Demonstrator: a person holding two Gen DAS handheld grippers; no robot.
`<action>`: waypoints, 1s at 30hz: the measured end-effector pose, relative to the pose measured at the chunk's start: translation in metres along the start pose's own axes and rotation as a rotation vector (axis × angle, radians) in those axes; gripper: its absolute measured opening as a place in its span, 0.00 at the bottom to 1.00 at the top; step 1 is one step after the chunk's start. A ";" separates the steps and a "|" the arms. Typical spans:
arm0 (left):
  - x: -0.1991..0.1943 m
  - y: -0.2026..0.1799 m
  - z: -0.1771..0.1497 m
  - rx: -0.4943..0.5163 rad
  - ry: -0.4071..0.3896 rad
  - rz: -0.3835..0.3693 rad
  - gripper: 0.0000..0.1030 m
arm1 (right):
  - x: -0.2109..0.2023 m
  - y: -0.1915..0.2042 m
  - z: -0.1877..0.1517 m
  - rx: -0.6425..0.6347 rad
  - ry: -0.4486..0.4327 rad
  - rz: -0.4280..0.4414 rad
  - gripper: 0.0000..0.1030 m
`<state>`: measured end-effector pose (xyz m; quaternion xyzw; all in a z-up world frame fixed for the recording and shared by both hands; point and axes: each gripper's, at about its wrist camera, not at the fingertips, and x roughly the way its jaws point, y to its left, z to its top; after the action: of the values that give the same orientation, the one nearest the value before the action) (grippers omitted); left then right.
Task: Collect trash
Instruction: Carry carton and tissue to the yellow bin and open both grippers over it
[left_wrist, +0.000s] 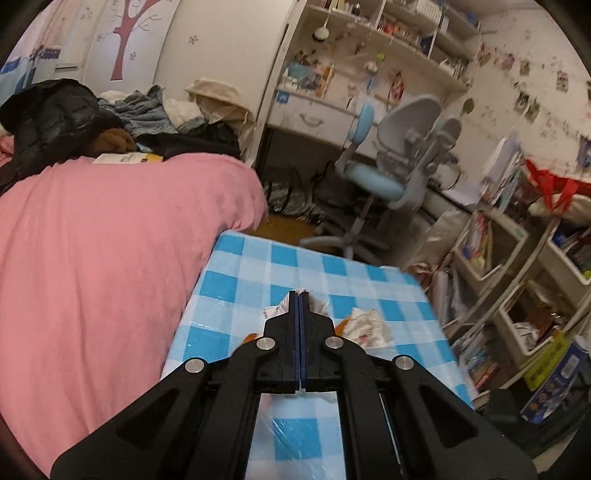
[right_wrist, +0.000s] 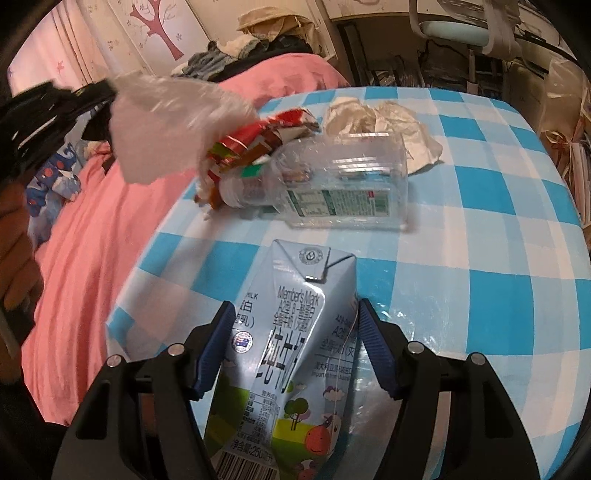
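My right gripper (right_wrist: 295, 332) is shut on a light-blue milk carton (right_wrist: 291, 332), which it holds over the near part of the blue-and-white checked table (right_wrist: 480, 258). Behind the carton a clear plastic bottle (right_wrist: 332, 184) lies on its side. A crumpled red wrapper (right_wrist: 258, 136) rests against the bottle's neck, and crumpled white tissue (right_wrist: 384, 118) sits behind it. My left gripper (left_wrist: 299, 293) is shut on a thin clear plastic bag (left_wrist: 318, 304). In the right wrist view the left gripper (right_wrist: 107, 90) holds that bag (right_wrist: 166, 122) in the air over the table's left edge.
A bed with a pink cover (left_wrist: 92, 258) borders the table's left side, with piled clothes (left_wrist: 55, 118) at its far end. A blue-grey desk chair (left_wrist: 388, 177) stands beyond the table. Crowded book racks (left_wrist: 517, 258) line the right. A person's hand (right_wrist: 14, 258) shows at far left.
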<state>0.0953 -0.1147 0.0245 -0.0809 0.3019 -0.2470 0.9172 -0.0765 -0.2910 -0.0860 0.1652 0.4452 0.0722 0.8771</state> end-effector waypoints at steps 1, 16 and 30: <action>-0.008 -0.002 -0.001 0.005 -0.008 -0.006 0.00 | -0.004 0.002 -0.001 0.004 -0.003 0.013 0.63; -0.114 -0.030 -0.070 0.066 -0.015 -0.120 0.00 | -0.056 0.061 -0.094 -0.108 0.005 0.100 0.63; -0.177 -0.032 -0.140 0.059 0.053 -0.155 0.00 | -0.016 0.081 -0.176 -0.200 0.228 -0.008 0.64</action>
<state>-0.1237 -0.0533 0.0126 -0.0705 0.3116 -0.3279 0.8891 -0.2259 -0.1802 -0.1417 0.0660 0.5332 0.1309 0.8332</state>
